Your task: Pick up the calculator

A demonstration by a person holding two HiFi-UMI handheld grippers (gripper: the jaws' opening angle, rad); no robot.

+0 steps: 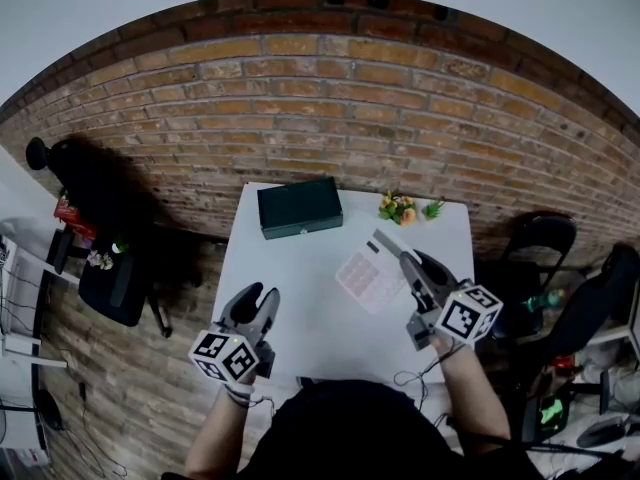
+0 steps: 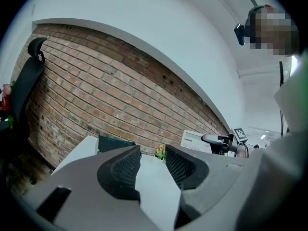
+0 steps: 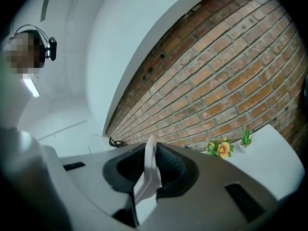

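**Edge grip on the calculator: watch for pivot and slip**

Risks
- You hold the calculator [image 1: 366, 274] by one edge only, with most of its body hanging out past the pads toward the dark green box [image 1: 300, 206]. A thin, smooth slab held this way can swing about the pinch line. A quick wrist turn would probably start that swing.
- The bite looks shallow. If the pads loosen at all, the slab may slide out and drop to the tabletop [image 1: 300, 308], on the side of it away from the box.
- The flowers [image 1: 398, 208] stand just beside the box at the far edge of the tabletop. A carry in that direction could clip them with the calculator's free end.
- Nothing supports the calculator from below, so the pinch alone carries it.

Tools
- Right tool [image 3: 153, 163]: the jaws stand narrow and are clamped on the calculator, which shows edge-on as a thin white slab between the dark pads. From the head view the calculator sits tilted, and I judge it clear of the tabletop.
- Left tool [image 2: 153, 163]: the jaws stand wide with nothing between the pads, only tabletop and the box showing beyond them. It touches nothing and hovers well apart from the box, on your near side.
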